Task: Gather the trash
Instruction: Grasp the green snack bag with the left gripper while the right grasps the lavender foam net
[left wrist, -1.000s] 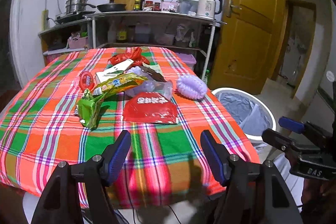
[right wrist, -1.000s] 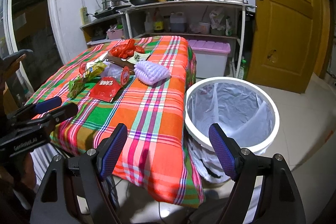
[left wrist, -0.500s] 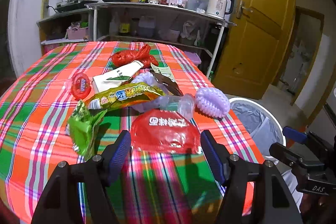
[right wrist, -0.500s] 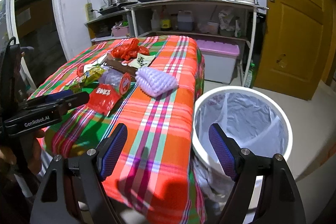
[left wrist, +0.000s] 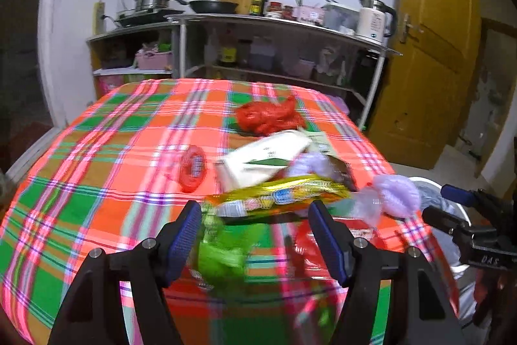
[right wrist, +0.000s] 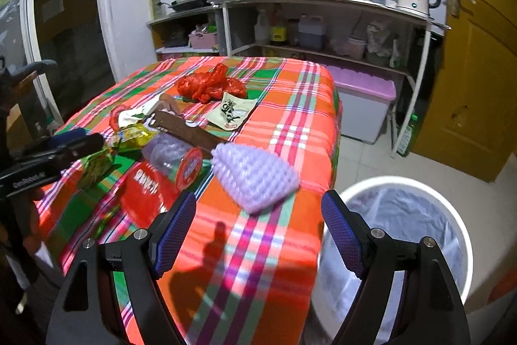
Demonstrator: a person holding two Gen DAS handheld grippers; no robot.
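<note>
Trash lies in a heap on the plaid tablecloth (left wrist: pixel 113 157). My left gripper (left wrist: pixel 255 235) is open, low over the near edge of the heap, with a green wrapper (left wrist: pixel 223 251) between its fingers and a yellow snack bag (left wrist: pixel 281 194) just beyond. A flat red packet (right wrist: pixel 145 189) lies to its right. My right gripper (right wrist: pixel 258 231) is open and empty above the table's edge, just short of a purple foam net (right wrist: pixel 255 177). A white bin with a liner (right wrist: pixel 404 235) stands on the floor right of the table.
Further on the table lie a red plastic bag (right wrist: pixel 210 84), a white carton (left wrist: pixel 261 159), a round red lid (left wrist: pixel 194 172), a clear cup (right wrist: pixel 171 156), a brown wrapper (right wrist: pixel 184 128) and a paper sachet (right wrist: pixel 232 112). Kitchen shelves (right wrist: pixel 323 21) and a yellow door (right wrist: pixel 478 54) stand behind.
Both grippers have moved forward over the table. The left has come down over the green wrapper and yellow bag; the right has closed in on the purple foam net. Both stay open.
</note>
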